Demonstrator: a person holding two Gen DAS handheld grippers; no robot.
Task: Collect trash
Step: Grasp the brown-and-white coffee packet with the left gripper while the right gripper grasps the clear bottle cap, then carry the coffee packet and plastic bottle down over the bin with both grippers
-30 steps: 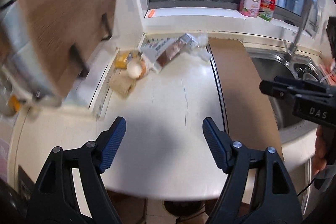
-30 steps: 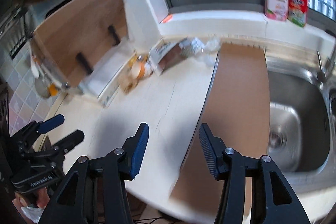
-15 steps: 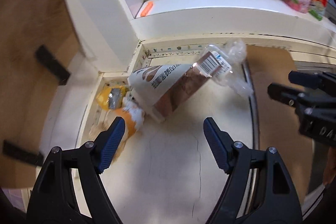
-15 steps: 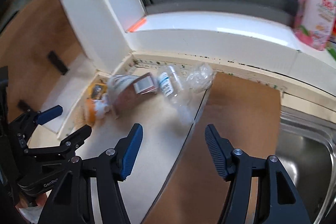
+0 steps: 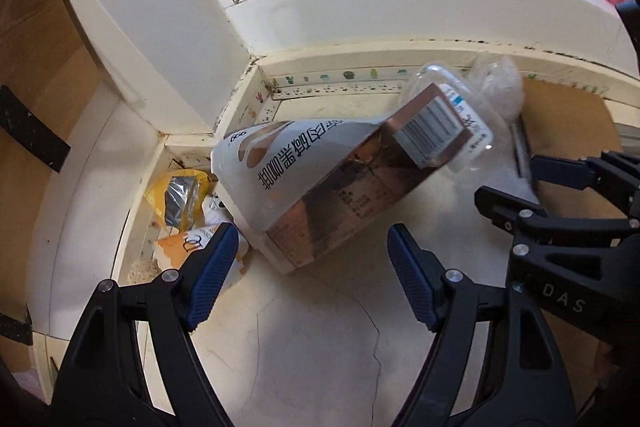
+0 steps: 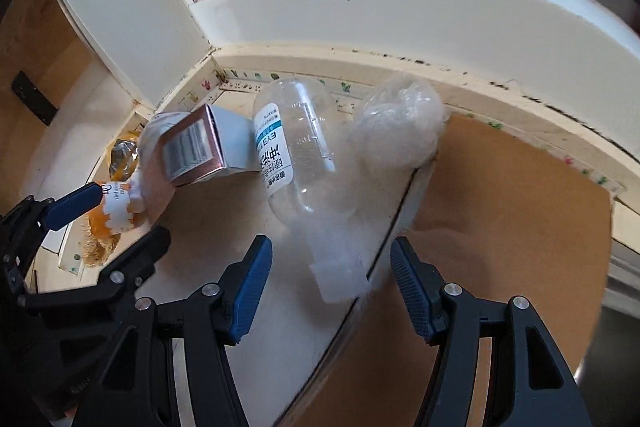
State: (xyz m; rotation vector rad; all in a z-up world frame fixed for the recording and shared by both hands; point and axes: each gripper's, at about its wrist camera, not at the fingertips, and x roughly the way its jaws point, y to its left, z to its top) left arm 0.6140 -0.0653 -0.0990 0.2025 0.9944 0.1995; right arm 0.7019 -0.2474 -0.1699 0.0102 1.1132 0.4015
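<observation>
Trash: 1 carton, 1 bottle, 2 open claws.

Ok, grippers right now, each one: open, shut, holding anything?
Left gripper: open, empty, facing the carton.
Right gripper: open, empty, facing the clear bottle.

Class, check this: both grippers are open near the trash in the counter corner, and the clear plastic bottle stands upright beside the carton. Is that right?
Not quite. The bottle lies on its side beside the carton, as the right wrist view shows. Both the left gripper and the right gripper are open.
</observation>
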